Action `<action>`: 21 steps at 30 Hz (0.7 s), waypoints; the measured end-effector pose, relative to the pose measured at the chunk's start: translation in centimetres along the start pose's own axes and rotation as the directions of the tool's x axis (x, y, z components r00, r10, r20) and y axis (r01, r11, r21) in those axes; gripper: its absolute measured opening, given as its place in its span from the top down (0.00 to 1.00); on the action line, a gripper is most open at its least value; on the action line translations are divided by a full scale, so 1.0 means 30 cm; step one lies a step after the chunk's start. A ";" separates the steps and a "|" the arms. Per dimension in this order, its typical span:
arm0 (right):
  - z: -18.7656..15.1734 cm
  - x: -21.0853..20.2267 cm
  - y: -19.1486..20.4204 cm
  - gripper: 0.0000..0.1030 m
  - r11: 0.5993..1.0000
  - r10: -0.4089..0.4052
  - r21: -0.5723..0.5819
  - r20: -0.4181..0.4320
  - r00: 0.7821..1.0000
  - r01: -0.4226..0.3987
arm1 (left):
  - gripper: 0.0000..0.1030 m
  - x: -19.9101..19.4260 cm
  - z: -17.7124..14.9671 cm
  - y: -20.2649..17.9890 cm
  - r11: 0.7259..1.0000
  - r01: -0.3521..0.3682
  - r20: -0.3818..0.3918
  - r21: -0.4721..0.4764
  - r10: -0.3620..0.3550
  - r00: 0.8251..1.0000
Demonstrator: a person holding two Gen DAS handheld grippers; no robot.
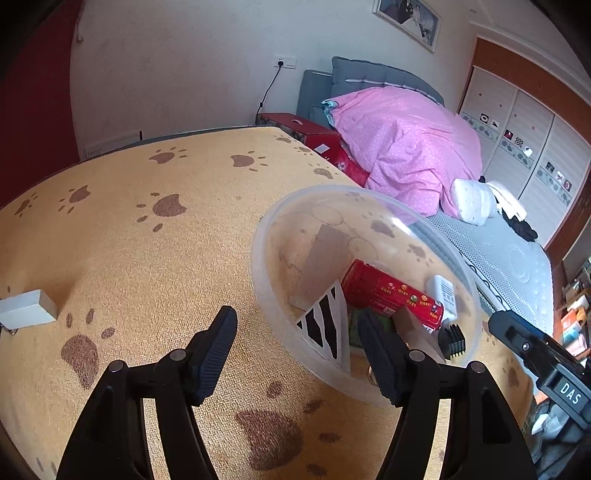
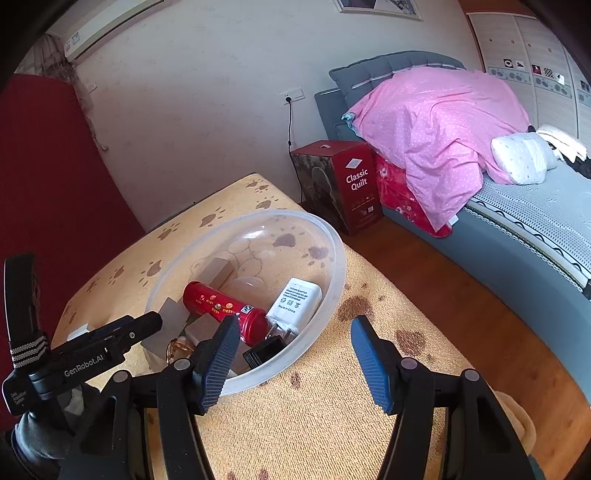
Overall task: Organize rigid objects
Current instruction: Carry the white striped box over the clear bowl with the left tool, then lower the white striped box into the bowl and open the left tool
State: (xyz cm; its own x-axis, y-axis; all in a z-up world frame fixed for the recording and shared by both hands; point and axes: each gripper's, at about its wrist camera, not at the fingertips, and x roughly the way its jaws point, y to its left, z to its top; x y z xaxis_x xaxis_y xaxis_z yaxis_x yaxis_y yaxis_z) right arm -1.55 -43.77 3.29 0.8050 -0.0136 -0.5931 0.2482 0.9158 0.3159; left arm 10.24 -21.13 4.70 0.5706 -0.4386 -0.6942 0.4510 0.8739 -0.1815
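1. The left wrist camera looks forward and down past its own fingers (image 1: pixel 229 332) from close above the paw-print counter (image 1: pixel 147 251), with the clear bowl (image 1: pixel 266 295) at right.
2. The right wrist camera looks forward and down from close at the counter's near edge, with the bowl (image 2: pixel 332 266) left of centre.
3. Both views share the bowl, the counter, the bed (image 1: pixel 498 251) with its pink quilt (image 1: pixel 406 147) and the white wall (image 1: pixel 184 74); each catches the other gripper at its edge.

Pretty clearly a home bedroom: bed (image 2: pixel 517 221) with a pink quilt (image 2: pixel 436 136), wardrobe (image 1: pixel 524 147), framed picture (image 1: pixel 408 20) up top.
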 end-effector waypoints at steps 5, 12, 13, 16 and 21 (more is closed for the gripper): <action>-0.001 -0.013 0.020 0.33 1.000 0.016 -0.009 0.003 1.000 -0.016 | 0.29 -0.030 -0.004 0.019 1.000 -0.002 0.010 -0.016 0.002 1.000; -0.009 -0.021 0.056 0.24 0.999 0.044 -0.024 -0.002 0.999 -0.044 | 0.25 -0.069 -0.023 0.084 0.998 -0.032 0.018 -0.051 0.033 0.999; -0.012 -0.021 0.062 0.23 0.998 0.048 -0.027 -0.005 0.999 -0.048 | 0.25 -0.075 -0.024 0.094 0.998 -0.037 0.020 -0.057 0.038 0.999; -0.019 -0.022 0.077 0.20 0.998 0.059 -0.033 -0.011 0.998 -0.060 | 0.25 -0.091 -0.029 0.124 0.996 -0.055 0.026 -0.073 0.057 0.998; -0.031 -0.025 0.107 0.20 0.996 0.078 -0.042 -0.024 0.997 -0.079 | 0.25 -0.128 -0.040 0.177 0.991 -0.078 0.037 -0.107 0.082 0.996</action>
State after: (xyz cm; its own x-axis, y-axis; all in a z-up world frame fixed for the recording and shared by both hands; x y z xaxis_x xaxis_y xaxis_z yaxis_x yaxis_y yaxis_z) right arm -1.86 -40.45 4.04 0.8087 0.0675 -0.5844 0.1613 0.9299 0.3306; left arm 9.62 -14.56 5.57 0.6305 -0.3729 -0.6808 0.3294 0.9227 -0.2004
